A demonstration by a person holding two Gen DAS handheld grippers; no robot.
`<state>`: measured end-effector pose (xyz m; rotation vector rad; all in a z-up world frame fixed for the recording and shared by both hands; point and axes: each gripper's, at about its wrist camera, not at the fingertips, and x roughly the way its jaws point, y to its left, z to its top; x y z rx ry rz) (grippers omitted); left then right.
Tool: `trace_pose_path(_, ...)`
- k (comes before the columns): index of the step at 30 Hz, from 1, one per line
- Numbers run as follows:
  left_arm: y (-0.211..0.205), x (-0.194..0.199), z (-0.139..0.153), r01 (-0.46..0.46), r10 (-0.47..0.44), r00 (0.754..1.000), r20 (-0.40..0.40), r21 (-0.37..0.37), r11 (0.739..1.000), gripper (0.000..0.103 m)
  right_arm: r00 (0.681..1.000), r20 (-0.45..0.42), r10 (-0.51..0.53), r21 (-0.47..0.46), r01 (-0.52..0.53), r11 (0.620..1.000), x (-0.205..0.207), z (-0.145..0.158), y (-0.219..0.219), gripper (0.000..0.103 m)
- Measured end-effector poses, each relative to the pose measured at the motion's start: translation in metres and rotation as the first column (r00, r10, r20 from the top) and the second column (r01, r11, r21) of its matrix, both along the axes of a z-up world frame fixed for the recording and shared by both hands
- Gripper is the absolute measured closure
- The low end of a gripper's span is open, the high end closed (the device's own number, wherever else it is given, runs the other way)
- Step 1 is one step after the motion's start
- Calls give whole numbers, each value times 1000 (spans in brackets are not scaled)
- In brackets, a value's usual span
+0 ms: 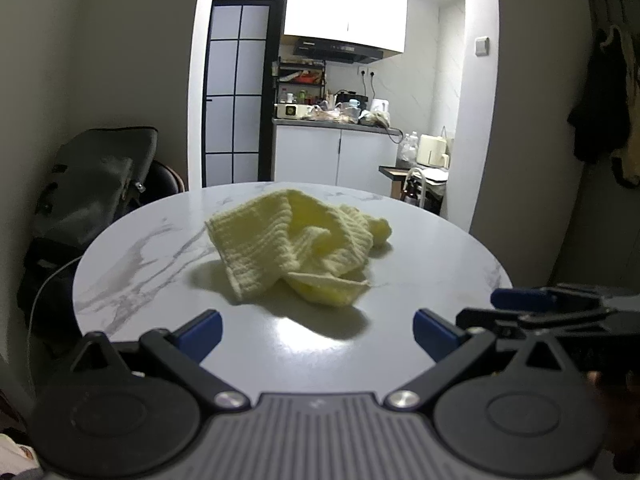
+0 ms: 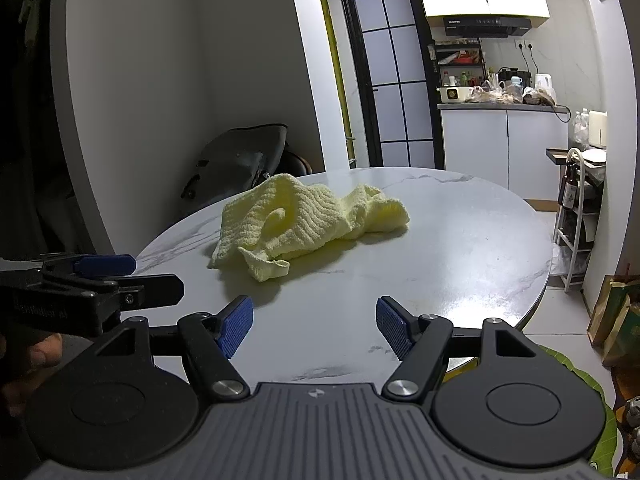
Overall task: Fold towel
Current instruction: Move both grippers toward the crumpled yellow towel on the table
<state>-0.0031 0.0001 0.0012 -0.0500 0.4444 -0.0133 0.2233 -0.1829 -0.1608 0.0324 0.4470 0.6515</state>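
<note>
A pale yellow waffle-knit towel point(image 1: 298, 244) lies crumpled in a heap on the round white marble table point(image 1: 152, 276). In the right wrist view the towel point(image 2: 308, 224) sits left of centre on the table point(image 2: 460, 248). My left gripper point(image 1: 318, 330) hovers over the near table edge, open, its blue pads wide apart and empty, short of the towel. My right gripper point(image 2: 314, 326) is also open and empty, near the front edge. Each gripper shows at the side of the other's view: the right gripper point(image 1: 552, 308) and the left gripper point(image 2: 100, 276).
A dark grey bag point(image 1: 96, 184) rests on a chair behind the table's left side. Beyond is a kitchen counter point(image 1: 336, 120) with clutter, a small shelf cart point(image 2: 576, 216) at right, and paper bags point(image 2: 616, 316) on the floor.
</note>
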Motion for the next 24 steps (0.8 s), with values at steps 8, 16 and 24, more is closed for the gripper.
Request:
trace_pose_path(8, 0, -29, 11, -1, 1, 1000, 20, -37, 999, 0, 1000, -29, 7, 39, -6, 999, -6, 3, -13, 30)
trace_pose_path(16, -3, 0, -2, -6, 4, 999, -39, -40, 999, 0, 999, -27, 19, -18, -19, 1000, -7, 6, 8, 30)
trace_pose_path(24, 8, 18, -27, -65, 60, 994, -88, -61, 996, 0, 1000, -28, 11, -28, -11, 1000, -25, 17, 3, 30)
